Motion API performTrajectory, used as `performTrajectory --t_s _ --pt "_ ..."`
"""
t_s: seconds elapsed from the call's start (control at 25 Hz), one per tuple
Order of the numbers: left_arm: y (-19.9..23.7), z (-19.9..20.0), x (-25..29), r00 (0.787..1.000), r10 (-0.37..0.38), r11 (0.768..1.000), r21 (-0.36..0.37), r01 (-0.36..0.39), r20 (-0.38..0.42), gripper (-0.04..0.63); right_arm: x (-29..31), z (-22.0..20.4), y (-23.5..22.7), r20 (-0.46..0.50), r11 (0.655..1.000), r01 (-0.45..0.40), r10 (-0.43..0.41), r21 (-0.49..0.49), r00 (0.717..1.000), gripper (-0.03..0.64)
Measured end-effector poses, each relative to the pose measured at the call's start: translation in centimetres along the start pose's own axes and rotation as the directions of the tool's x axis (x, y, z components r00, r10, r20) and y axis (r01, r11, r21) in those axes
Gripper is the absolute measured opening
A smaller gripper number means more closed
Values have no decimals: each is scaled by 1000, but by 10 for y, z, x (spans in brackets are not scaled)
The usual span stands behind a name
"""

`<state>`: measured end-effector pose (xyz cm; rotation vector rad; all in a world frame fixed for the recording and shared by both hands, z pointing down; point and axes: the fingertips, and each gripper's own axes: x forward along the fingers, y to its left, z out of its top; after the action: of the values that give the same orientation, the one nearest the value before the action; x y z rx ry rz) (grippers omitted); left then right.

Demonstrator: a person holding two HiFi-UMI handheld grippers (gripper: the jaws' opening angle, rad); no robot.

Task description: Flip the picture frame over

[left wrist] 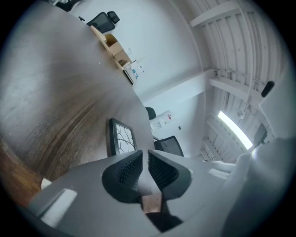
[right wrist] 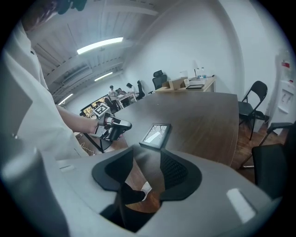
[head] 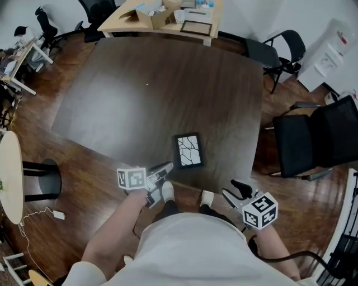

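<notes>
A black picture frame (head: 188,151) lies flat on the dark table (head: 145,95), close to its near edge, with a white branching picture facing up. It also shows in the left gripper view, where the frame (left wrist: 121,138) lies just beyond the jaws, and in the right gripper view, where the frame (right wrist: 156,135) lies ahead of the jaws. My left gripper (head: 166,167) hovers just left of the frame's near corner; its jaws (left wrist: 144,155) are shut with nothing between them. My right gripper (head: 231,189) hangs off the table's edge, to the right of the frame and nearer to me. It is open (right wrist: 147,159) and empty.
Black office chairs (head: 313,139) stand right of the table, and a folding chair (head: 282,53) at the far right. A light wooden desk (head: 162,17) with boxes sits beyond the far edge. A round pale table (head: 10,176) is at the left. The person's shoes (head: 168,191) stand below the near edge.
</notes>
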<state>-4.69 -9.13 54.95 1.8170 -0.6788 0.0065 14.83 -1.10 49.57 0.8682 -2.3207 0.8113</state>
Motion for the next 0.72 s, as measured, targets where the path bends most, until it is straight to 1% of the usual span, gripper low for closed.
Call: performTrajectory --t_s 0.16,0.28,0.4,0.48,0.56,0.72 --pt "-26 -21 -17 999 26 996 86 -29 32 37 -6 2 -10 -7 998 -47 47 -38 999 187" --pt "-49 -38 -22 997 32 995 96 -39 72 37 -9 2 -18 -18 994 -92 91 -66 996 186" --pt "-68 -64 -23 995 46 993 103 -55 93 37 -8 -11 -24 -61 985 -134 128 -110 990 186" --pt "-80 -81 -22 994 56 990 127 -68 93 37 -7 -19 -28 -92 979 -155 144 -133 985 186" --pt "-94 -95 -19 995 59 983 167 -72 81 37 -9 -22 -31 -101 976 -163 150 -143 984 186" --pt "-115 -112 -22 998 49 962 266 -55 30 37 -16 -18 -26 -66 977 -148 140 -151 988 186"
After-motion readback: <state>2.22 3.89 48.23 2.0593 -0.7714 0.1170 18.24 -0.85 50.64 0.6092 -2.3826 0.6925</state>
